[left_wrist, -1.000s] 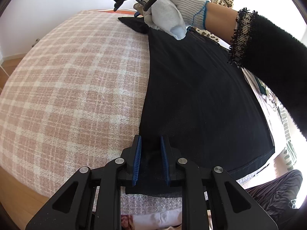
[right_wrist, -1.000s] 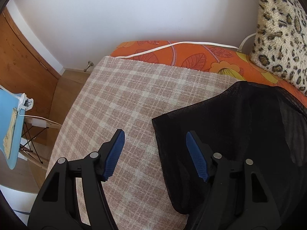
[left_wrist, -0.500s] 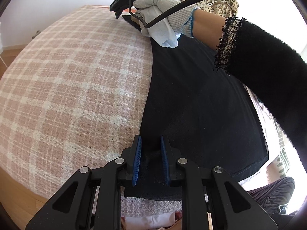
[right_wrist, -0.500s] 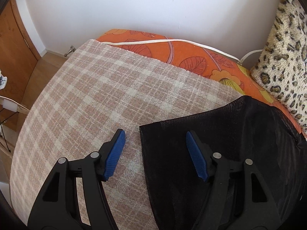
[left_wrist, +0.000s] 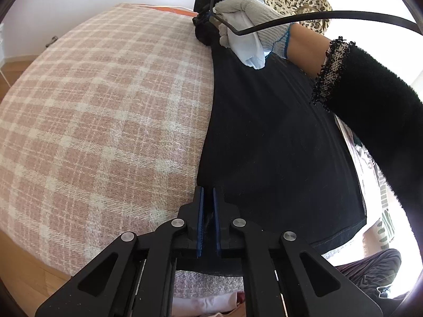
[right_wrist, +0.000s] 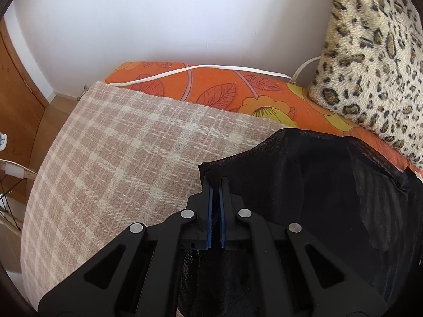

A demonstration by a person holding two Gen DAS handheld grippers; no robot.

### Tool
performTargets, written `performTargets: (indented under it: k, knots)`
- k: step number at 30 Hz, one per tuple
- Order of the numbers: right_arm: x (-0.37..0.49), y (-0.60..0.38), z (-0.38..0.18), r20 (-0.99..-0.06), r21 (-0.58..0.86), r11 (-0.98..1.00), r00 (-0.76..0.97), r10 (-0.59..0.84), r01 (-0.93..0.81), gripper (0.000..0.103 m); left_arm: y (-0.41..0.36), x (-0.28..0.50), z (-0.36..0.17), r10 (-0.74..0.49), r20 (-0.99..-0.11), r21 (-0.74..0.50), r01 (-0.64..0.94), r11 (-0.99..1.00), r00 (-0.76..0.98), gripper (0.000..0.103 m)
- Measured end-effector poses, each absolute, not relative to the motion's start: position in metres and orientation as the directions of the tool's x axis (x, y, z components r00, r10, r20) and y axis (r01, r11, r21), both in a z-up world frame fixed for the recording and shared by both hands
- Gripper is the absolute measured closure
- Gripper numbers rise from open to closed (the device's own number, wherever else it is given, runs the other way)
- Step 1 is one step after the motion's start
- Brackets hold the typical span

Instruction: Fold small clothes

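Black garment (left_wrist: 277, 145) between both fingers' (right_wrist: 209, 211) tips

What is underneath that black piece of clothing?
The black garment lies on a pink plaid blanket, which shows bare beside it. Farther back, an orange floral sheet peeks out. What lies directly beneath the fabric's middle is covered.

A white wall (right_wrist: 158, 26) fills the top of the right wrist view above an orange floral cover (right_wrist: 238, 97) and pink plaid blanket (right_wrist: 119, 158), with a leopard-print cushion (right_wrist: 370, 66) upper right and a wooden door (right_wrist: 15, 84) and floor (right_wrist: 56, 111) at left.
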State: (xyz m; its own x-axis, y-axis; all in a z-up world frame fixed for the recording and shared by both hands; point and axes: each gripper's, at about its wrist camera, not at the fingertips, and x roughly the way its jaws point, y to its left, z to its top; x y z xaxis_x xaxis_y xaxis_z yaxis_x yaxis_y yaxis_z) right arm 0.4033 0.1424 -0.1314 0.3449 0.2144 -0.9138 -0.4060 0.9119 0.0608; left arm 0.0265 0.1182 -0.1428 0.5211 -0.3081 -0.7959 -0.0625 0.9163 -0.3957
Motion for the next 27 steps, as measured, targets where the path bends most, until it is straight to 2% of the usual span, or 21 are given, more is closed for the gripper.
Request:
performTargets:
  k: [16,27]
  knots:
    - [0.425,0.082,-0.070,-0.863,0.109,0.921,0.424,0.274,-0.374,0.099,0.088,0.032,-0.119,-0.371,-0.742,-0.416,0.052,0.908,0.558,0.101]
    - [0.430,0.016,-0.058,-0.856,0.078,0.948,0.466,0.223,-0.310,0.099,0.039,0.036,-0.113,-0.430,-0.735,-0.405,0.169,0.899,0.525,0.101]
